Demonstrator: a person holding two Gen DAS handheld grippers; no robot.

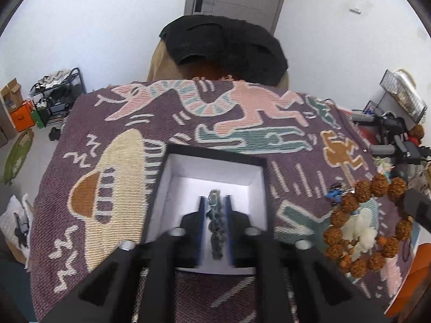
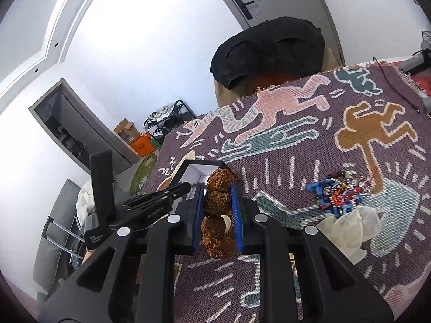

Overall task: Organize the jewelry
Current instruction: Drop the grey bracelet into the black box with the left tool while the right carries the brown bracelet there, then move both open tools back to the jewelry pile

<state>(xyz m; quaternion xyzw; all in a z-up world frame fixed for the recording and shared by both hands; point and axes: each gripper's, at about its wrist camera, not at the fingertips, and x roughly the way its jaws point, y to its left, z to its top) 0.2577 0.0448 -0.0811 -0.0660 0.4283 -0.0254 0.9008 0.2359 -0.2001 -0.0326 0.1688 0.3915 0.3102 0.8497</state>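
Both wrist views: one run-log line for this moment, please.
left gripper: over black box, dark bead bracelet between open jaws | right gripper: shut on brown bead bracelet | remaining: colourful jewelry pile

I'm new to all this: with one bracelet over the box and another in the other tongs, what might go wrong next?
The dark bracelet sits between the left tongs above the box; released crooked, it could drape over the rim. The right tongs pinch only a few beads of the brown bracelet, so it might slip out. Both tongs crowd the box and could bump.
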